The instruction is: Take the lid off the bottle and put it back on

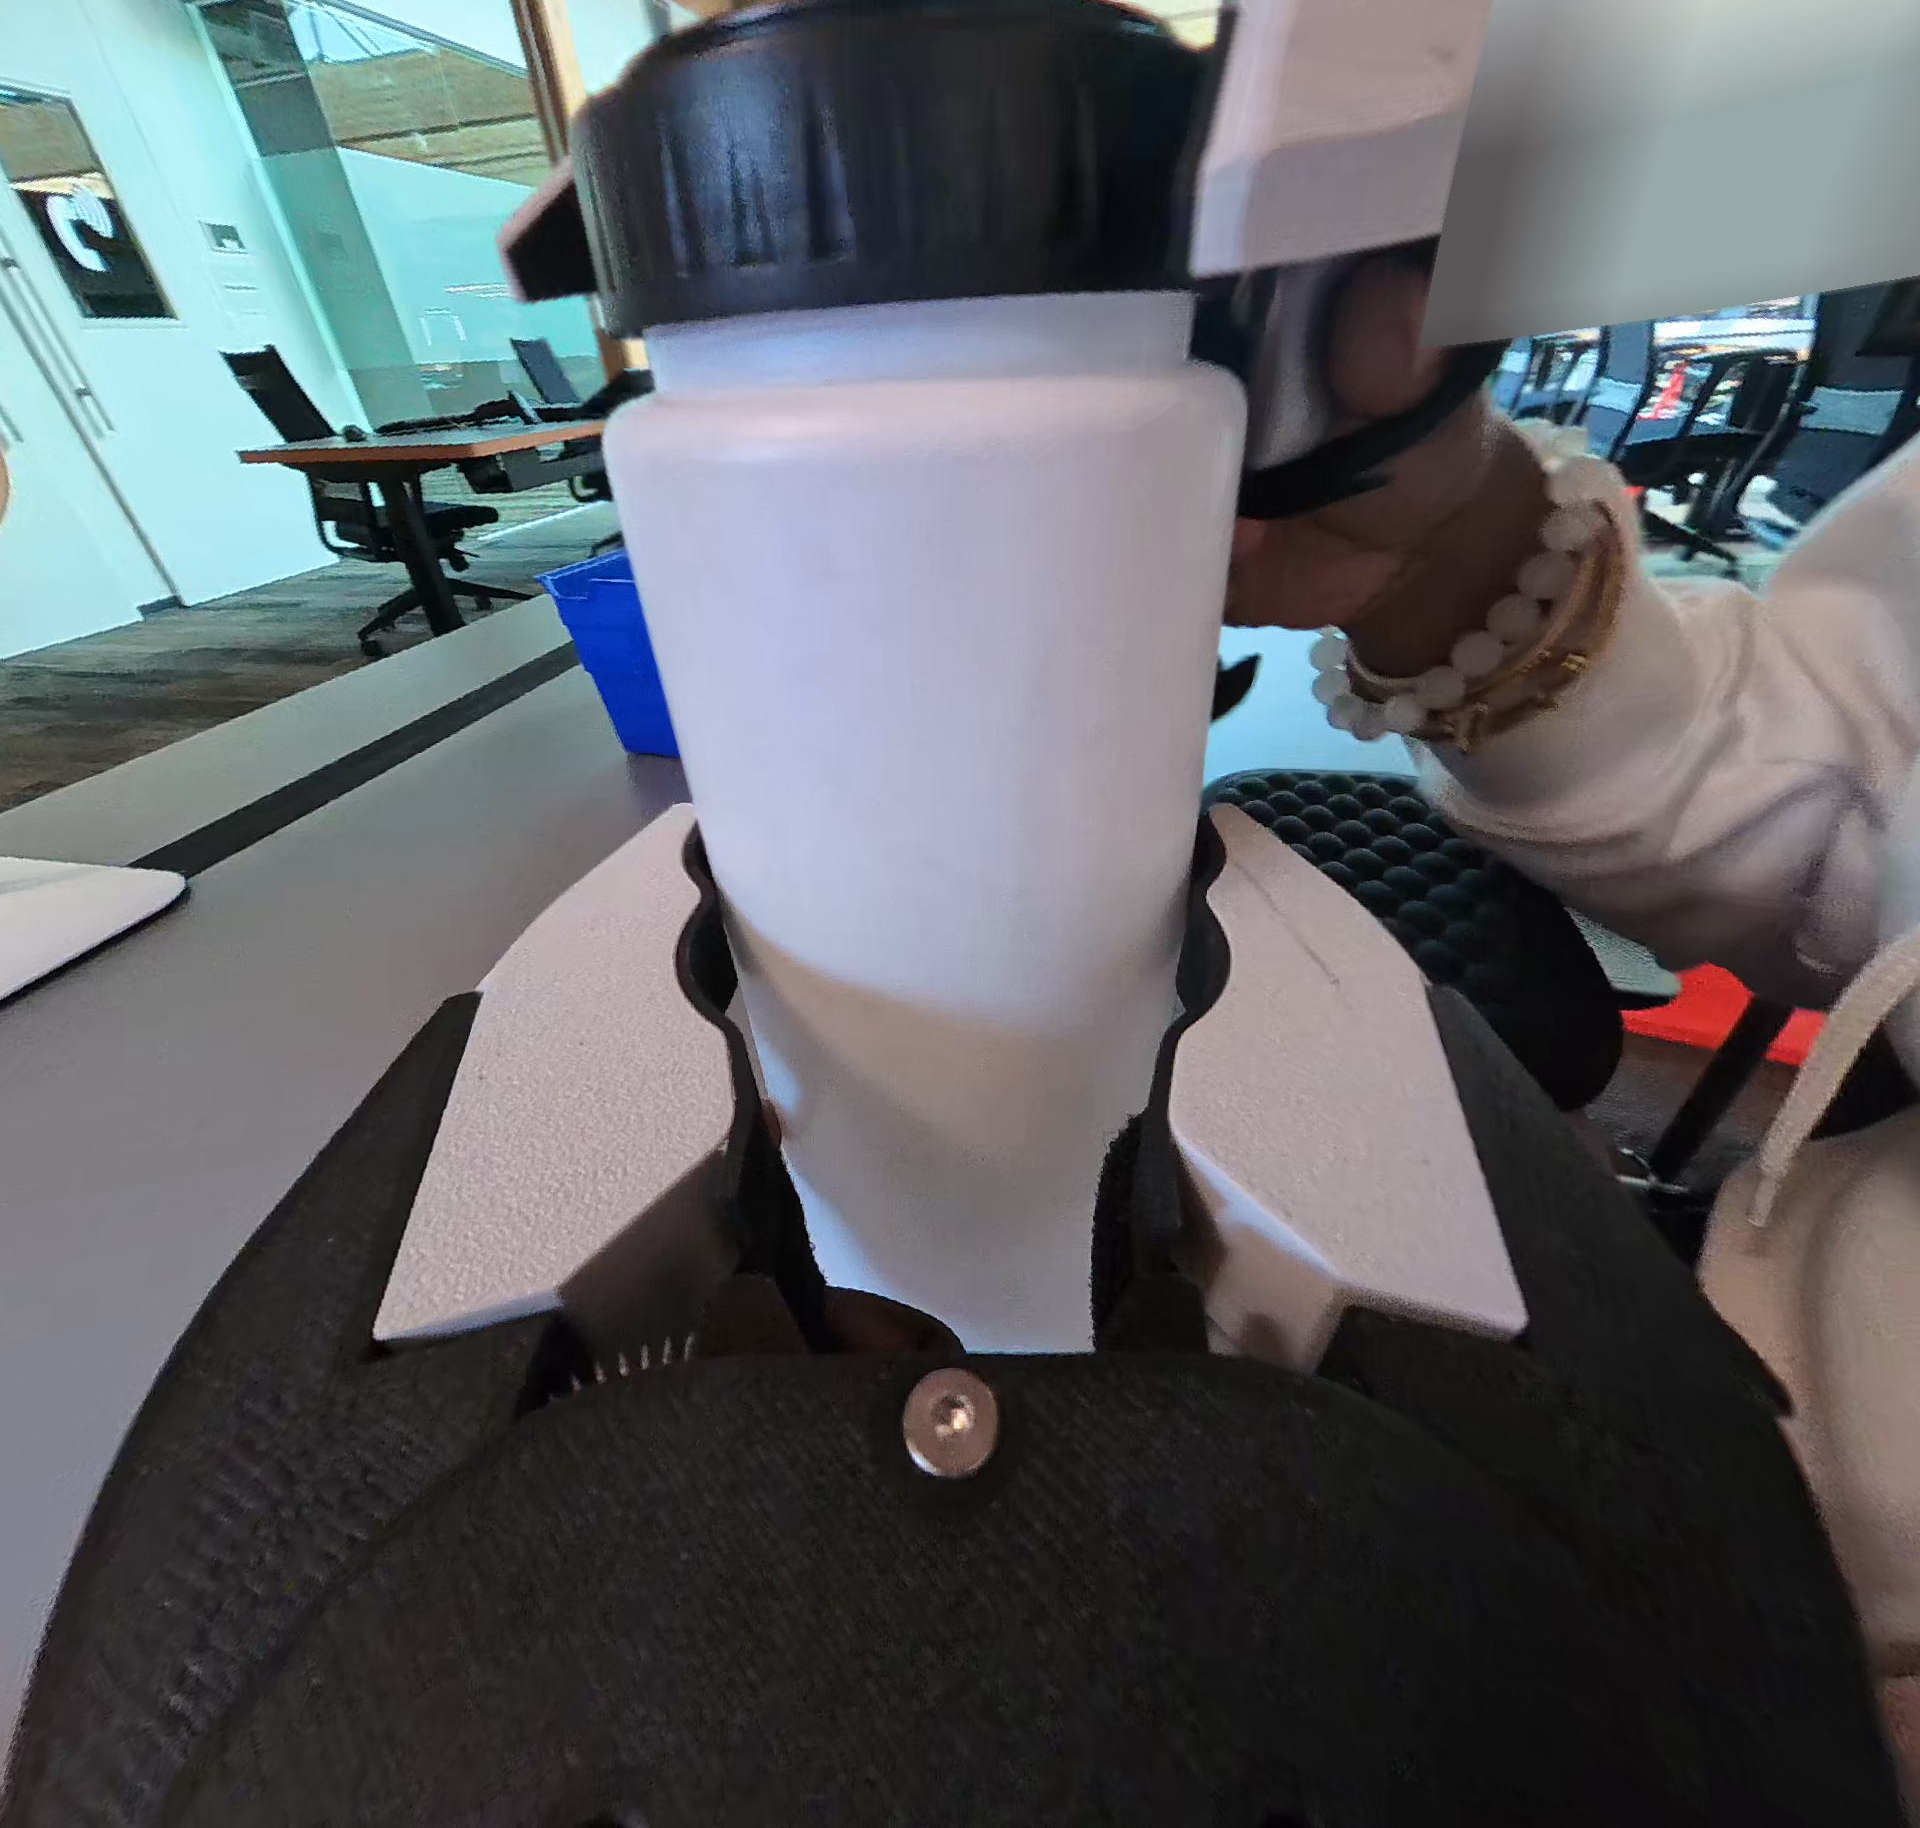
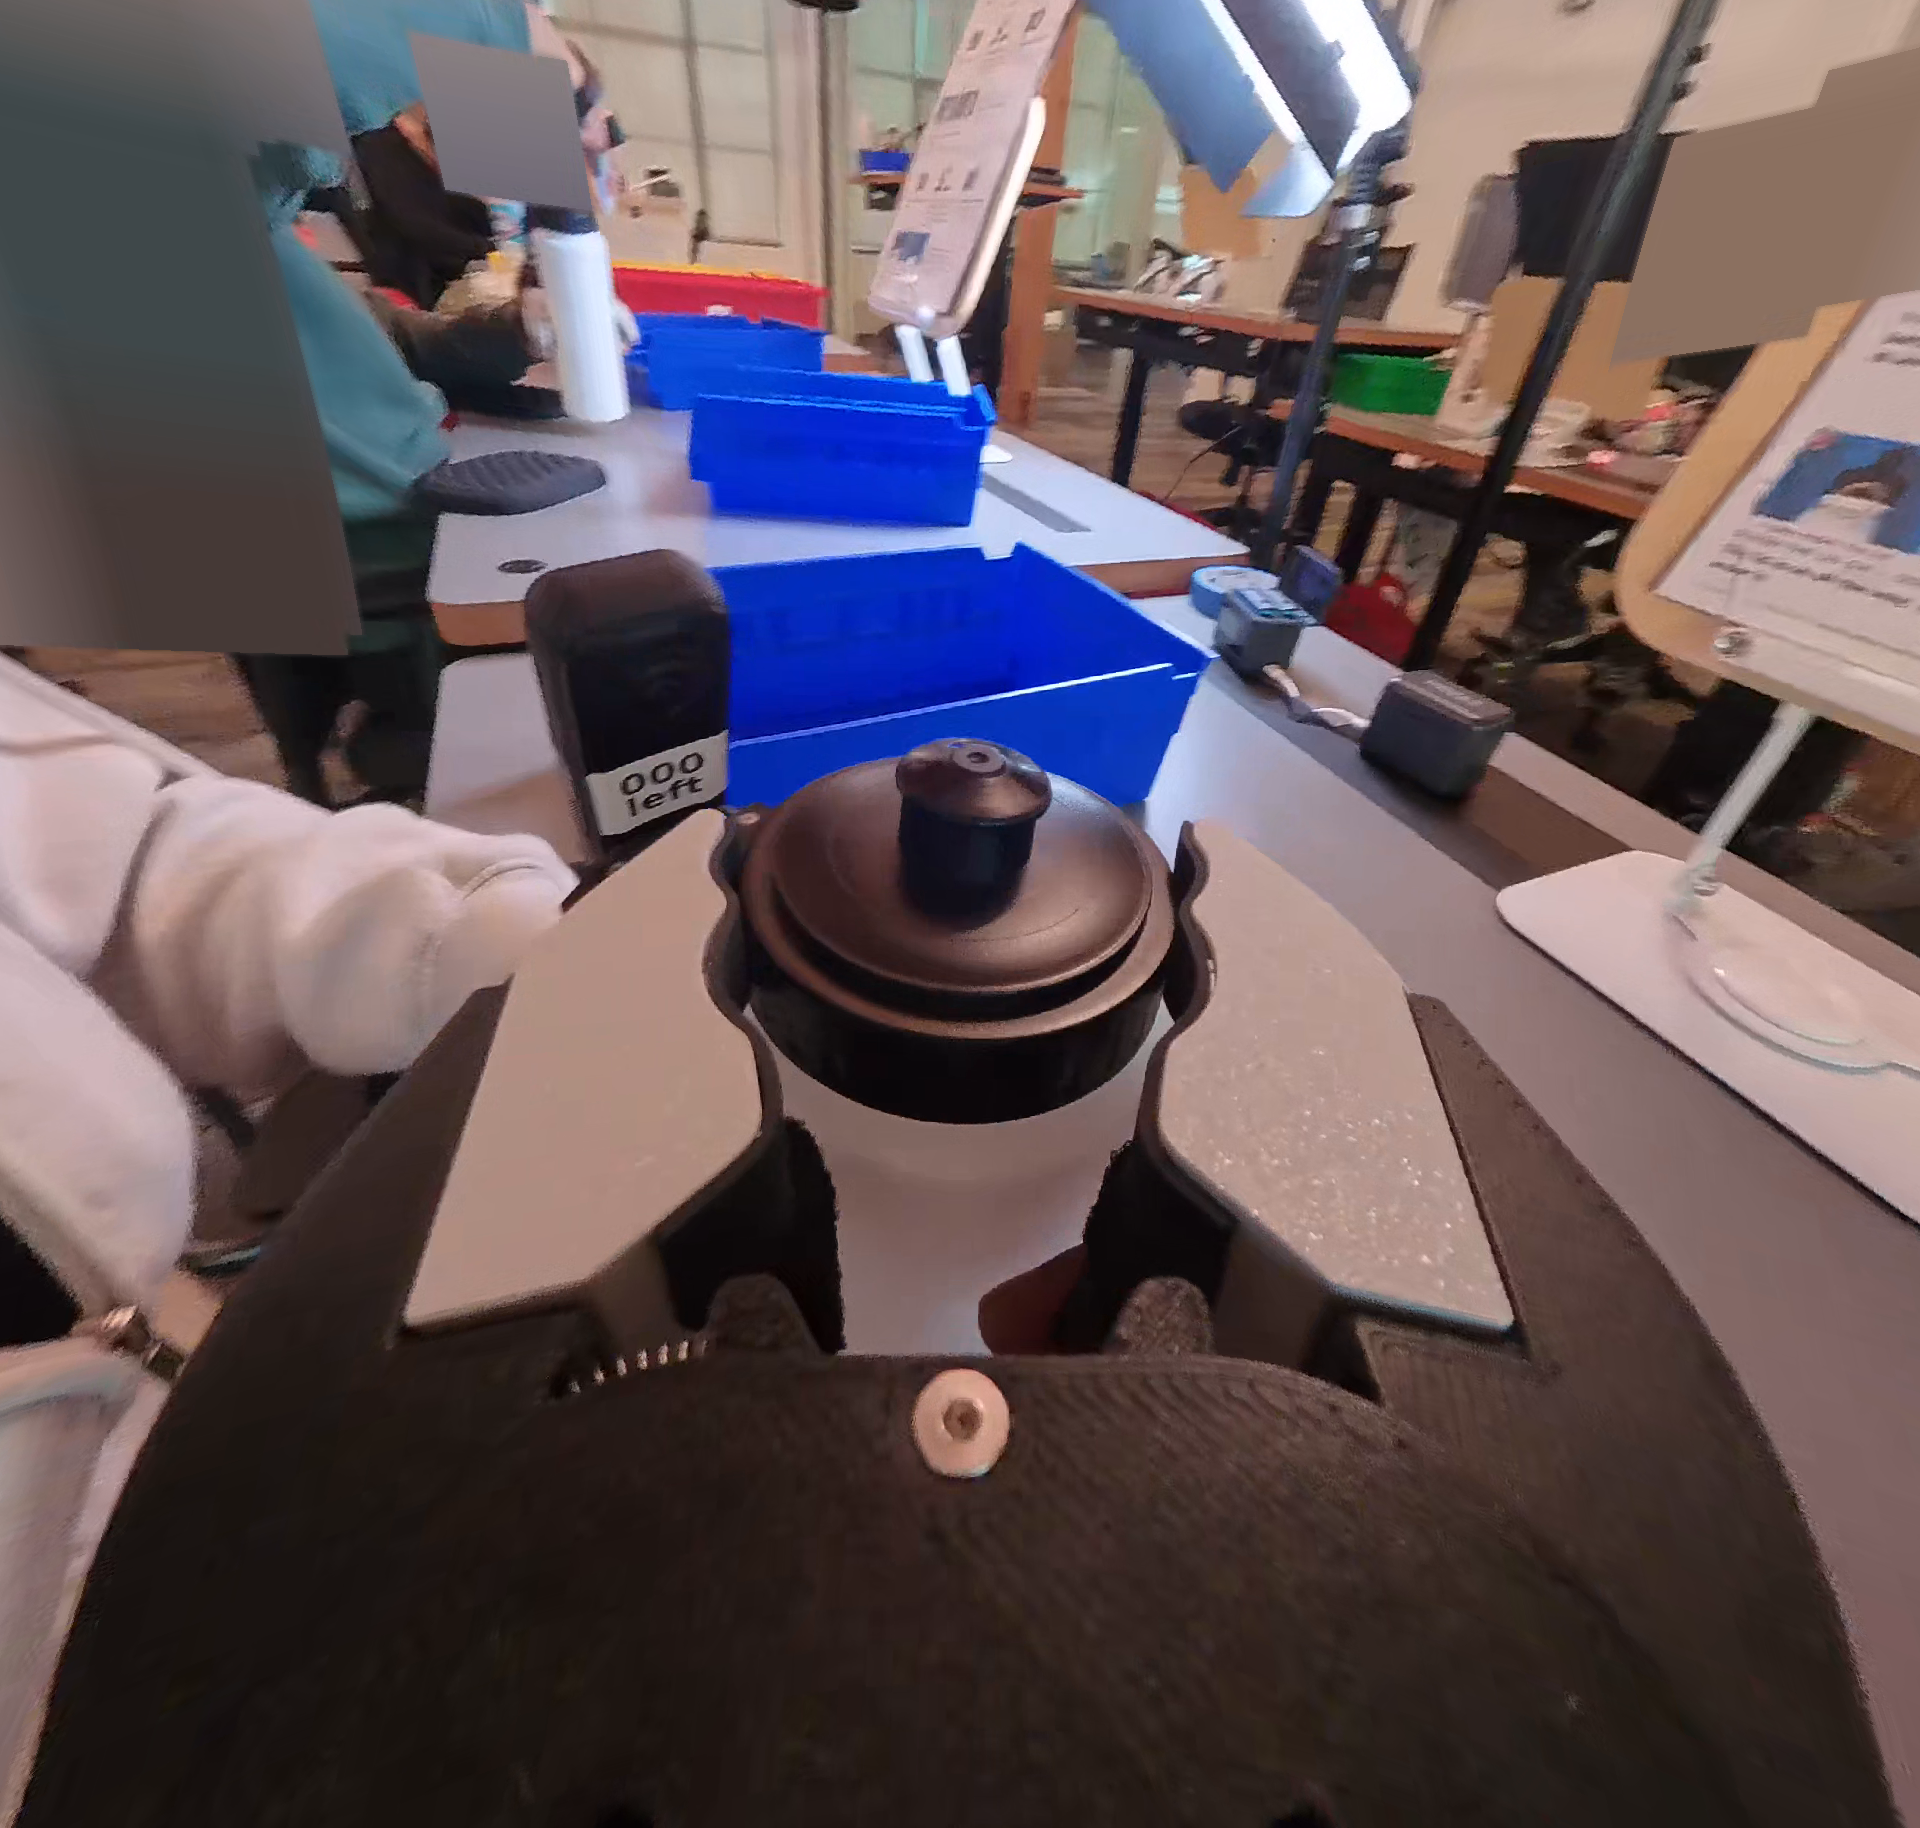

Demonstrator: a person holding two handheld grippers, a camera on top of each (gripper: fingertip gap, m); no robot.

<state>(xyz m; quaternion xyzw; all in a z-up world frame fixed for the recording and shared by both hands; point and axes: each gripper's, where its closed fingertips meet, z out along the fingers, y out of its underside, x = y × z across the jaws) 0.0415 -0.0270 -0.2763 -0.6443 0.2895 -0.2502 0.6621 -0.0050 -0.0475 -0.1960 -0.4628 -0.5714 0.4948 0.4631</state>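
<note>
**Both claws on the bottle, lid seated**

The left claw (image 1: 951, 1009) is closed round the lower body of the white squeeze bottle (image 1: 935, 656), which rises upright from between its fingers, long axis vertical and spout upward. The right claw (image 2: 956, 989) is closed on the black screw lid (image 2: 951, 957), fingers at its ribbed rim on either side, with the pull spout (image 2: 966, 822) rising between the fingertips. The lid sits fully down on the neck. Whether this is the start of unscrewing or the end of refitting cannot be told. Next, I judge, the right claw must twist about the bottle's axis while the left holds firm above the bench (image 1: 312, 947).
</note>
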